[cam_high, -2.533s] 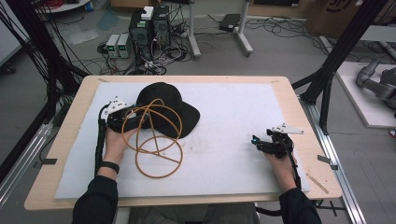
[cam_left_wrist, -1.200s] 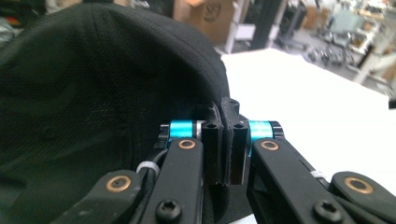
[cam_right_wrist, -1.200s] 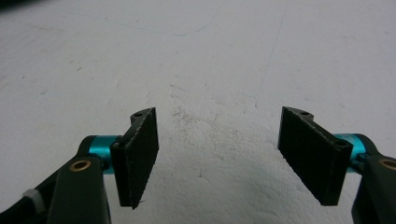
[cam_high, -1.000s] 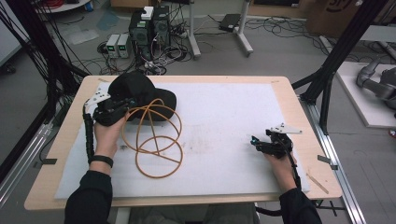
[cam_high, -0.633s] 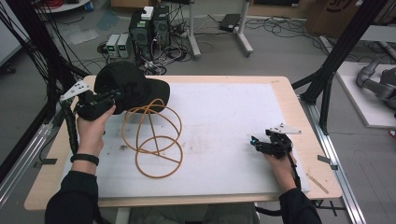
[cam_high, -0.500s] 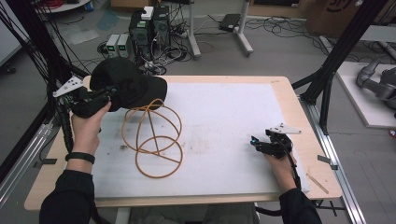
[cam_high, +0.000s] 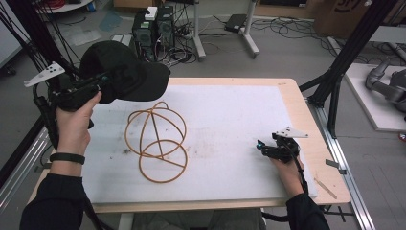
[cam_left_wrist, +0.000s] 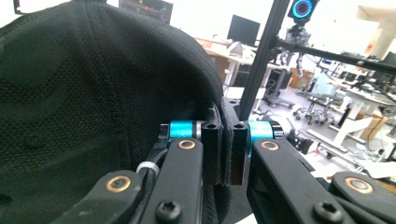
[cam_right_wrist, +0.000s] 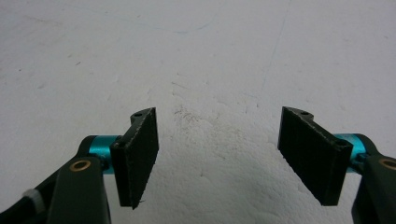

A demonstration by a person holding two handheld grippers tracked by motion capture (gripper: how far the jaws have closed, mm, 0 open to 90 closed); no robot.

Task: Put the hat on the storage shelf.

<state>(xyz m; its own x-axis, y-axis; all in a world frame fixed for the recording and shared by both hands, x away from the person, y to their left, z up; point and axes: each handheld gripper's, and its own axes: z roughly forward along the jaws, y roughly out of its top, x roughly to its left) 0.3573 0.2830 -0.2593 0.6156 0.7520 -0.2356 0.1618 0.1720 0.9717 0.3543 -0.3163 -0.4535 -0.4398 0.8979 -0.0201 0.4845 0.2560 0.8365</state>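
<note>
A black cap [cam_high: 122, 72] hangs in the air above the table's far left corner, lifted off an orange wire hat frame [cam_high: 156, 141] that stands on the white mat [cam_high: 230, 120]. My left gripper [cam_high: 103, 79] is shut on the cap's rim; in the left gripper view its pads [cam_left_wrist: 225, 151] pinch the fabric edge, with the cap's crown [cam_left_wrist: 84, 93] at left. My right gripper [cam_high: 261, 146] rests low on the mat at the right, open, nothing between its fingers [cam_right_wrist: 137, 156].
The wooden table [cam_high: 297, 110] edge borders the mat. Behind the table stand computer boxes [cam_high: 153, 26] and cables on the floor. A black frame post [cam_high: 344, 62] rises at the right. A thin stick [cam_high: 324, 188] lies near the table's right front corner.
My left gripper has lifted the cap up and to the left, off the wire frame, which now stands bare. The right gripper has stayed put.
</note>
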